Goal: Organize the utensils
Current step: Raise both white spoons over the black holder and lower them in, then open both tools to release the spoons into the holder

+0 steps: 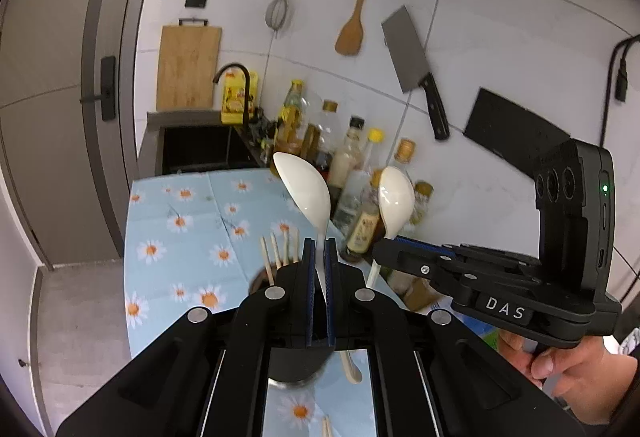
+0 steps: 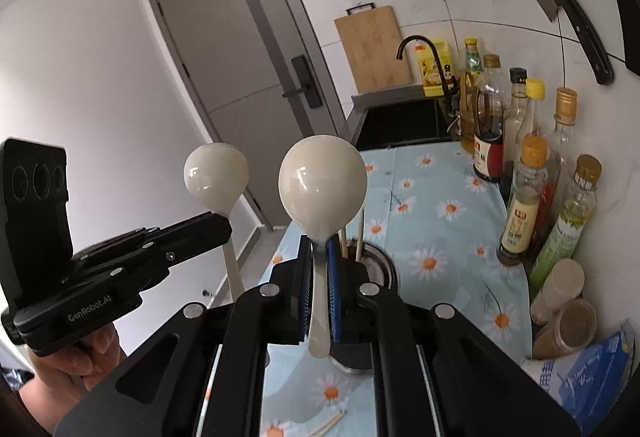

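Daisy-print counter (image 2: 440, 189) with bottles (image 2: 524, 213), holder (image 2: 376, 261)

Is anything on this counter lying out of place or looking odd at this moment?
Yes. A pair of chopsticks lies loose on the daisy tablecloth at the near edge, while other chopsticks stand in the round holder. Each gripper holds a white spoon upright, left gripper and right gripper. Nothing looks spilled or broken.

- White spoon (image 2: 322, 185): glossy, smooth, ceramic-looking.
- Cutting board (image 1: 188, 67): matt wood.
- Cleaver (image 1: 404, 51) blade: dull grey metal.
- Daisy-print tablecloth (image 2: 440, 221): smooth (creased along folds).
- Bottles (image 2: 490, 117): clear glass or plastic.
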A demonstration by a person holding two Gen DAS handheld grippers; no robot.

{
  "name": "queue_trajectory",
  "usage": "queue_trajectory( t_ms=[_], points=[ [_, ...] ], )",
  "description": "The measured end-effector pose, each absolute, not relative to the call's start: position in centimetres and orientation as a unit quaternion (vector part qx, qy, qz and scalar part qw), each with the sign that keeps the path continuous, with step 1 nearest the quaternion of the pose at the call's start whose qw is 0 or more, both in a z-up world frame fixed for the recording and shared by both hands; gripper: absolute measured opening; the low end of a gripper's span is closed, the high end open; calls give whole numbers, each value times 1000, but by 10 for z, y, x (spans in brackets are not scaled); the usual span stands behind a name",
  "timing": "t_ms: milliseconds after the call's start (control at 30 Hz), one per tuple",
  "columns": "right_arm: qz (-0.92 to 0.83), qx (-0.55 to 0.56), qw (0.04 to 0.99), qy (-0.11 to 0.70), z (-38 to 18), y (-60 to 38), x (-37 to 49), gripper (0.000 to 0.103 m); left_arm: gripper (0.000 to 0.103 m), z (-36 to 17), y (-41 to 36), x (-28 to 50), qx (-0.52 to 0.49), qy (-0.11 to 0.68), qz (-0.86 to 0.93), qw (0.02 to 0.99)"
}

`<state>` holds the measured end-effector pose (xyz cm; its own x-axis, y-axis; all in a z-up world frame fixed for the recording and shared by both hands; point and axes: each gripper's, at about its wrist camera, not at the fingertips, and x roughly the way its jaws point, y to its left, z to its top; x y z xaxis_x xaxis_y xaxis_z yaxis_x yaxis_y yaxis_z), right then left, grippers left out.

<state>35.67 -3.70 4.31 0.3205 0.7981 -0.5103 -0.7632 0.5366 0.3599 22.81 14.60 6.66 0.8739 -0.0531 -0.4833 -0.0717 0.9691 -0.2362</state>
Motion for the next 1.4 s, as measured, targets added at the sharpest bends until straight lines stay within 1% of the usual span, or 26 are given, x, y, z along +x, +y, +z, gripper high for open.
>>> queue_trajectory(
  t_ms=[300,500,600,967,1033,1133,1400],
  points=[
    [474,33,822,314,48,-21,375,10,4,71,168,247,-123,193,17,973],
    [472,34,823,313,43,-16,383,10,4,63,162,257,-92,182,25,979],
    [474,32,821,317,38,-13,386,10,4,53,162,262,-90,189,23,978],
    [478,21,801,360,10,-5,388,12,5,18,161,276,-109,257,13,960],
    [475,23,799,368,9,-6,388,25,5,15,159,276,-110,262,12,959],
    [473,28,800,368,10,-10,388,25,10,12,157,273,-113,268,9,957],
    [466,40,803,369,15,-21,386,26,10,16,156,265,-114,267,14,957]
  ],
)
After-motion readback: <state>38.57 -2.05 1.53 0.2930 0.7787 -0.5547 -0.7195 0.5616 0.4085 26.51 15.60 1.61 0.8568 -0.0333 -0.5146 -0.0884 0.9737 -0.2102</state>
